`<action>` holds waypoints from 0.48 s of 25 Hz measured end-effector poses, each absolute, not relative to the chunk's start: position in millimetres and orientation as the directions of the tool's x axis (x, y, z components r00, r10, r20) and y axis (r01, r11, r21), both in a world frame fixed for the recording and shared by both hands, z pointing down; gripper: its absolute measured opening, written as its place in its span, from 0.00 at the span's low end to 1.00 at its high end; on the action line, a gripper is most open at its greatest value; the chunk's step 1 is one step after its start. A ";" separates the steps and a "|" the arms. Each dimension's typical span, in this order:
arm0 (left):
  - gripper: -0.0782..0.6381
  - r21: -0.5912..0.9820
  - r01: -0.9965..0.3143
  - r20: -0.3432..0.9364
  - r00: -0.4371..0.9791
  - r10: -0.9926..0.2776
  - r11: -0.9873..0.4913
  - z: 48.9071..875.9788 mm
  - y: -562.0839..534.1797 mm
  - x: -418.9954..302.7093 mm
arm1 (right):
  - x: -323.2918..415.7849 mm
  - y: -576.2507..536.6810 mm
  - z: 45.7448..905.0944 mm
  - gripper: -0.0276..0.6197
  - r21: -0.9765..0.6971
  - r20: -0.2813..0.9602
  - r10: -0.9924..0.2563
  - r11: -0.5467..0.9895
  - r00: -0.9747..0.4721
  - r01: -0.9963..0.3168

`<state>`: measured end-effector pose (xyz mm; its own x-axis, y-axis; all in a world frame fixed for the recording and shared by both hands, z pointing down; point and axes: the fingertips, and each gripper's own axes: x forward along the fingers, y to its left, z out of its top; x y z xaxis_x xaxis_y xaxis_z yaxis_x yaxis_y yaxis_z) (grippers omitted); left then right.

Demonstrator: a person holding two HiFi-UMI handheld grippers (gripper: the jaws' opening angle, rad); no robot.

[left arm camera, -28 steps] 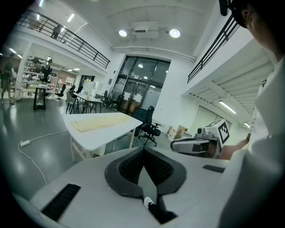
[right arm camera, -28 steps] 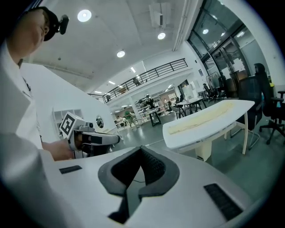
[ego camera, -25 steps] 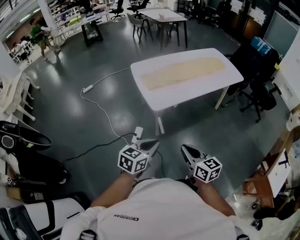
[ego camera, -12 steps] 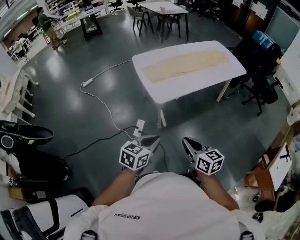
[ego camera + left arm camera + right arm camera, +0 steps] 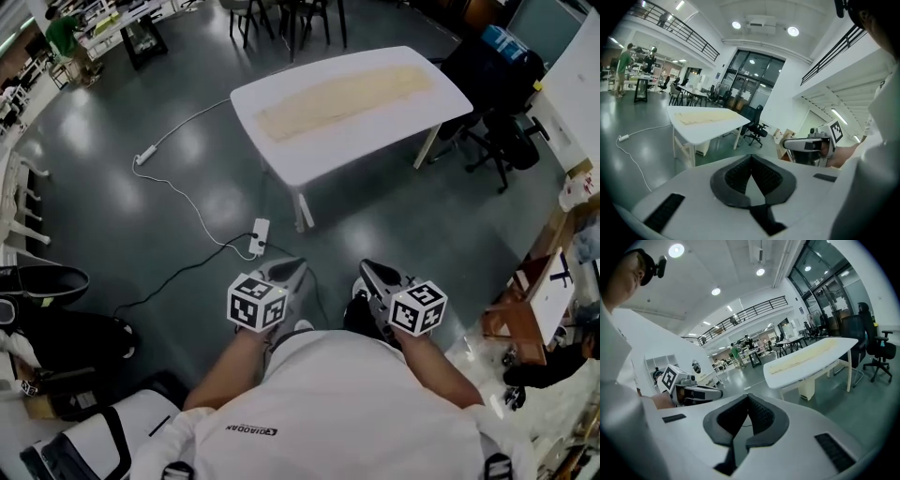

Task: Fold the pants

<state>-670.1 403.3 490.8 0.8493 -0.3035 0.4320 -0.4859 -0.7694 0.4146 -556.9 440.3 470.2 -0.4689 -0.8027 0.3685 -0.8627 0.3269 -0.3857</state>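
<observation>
Left claw (image 5: pixel 751 158) empty; pants (image 5: pixel 342 94) distant, indistinct.

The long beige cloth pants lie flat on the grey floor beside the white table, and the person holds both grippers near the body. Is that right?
Not quite: the head view shows the long beige cloth pants lying flat on top of the white rectangular table, not on the grey floor beside it. The left gripper and right gripper are held near the person's body.
</observation>
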 end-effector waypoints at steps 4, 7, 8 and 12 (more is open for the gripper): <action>0.15 0.418 -0.467 0.434 0.856 -0.280 -0.779 492.9 393.4 -648.0 | -537.6 430.0 471.4 0.07 -0.390 0.366 -0.813 0.308 -0.453 -0.868; 0.15 0.414 -0.472 0.435 0.854 -0.286 -0.779 488.4 380.5 -631.8 | -523.1 413.9 470.0 0.07 -0.397 0.359 -0.811 0.315 -0.461 -0.862; 0.15 0.412 -0.476 0.439 0.851 -0.288 -0.777 486.7 376.4 -626.5 | -518.0 407.9 468.2 0.07 -0.401 0.353 -0.812 0.317 -0.465 -0.859; 0.15 0.391 -0.485 0.458 0.840 -0.292 -0.782 480.8 360.1 -605.4 | -496.8 384.7 458.6 0.07 -0.417 0.320 -0.819 0.329 -0.476 -0.847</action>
<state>-605.4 360.1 480.8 0.8399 -0.2918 0.4576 -0.4849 -0.7821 0.3913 -496.8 384.7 458.6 -0.4759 -0.8193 0.3199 -0.8472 0.3294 -0.4168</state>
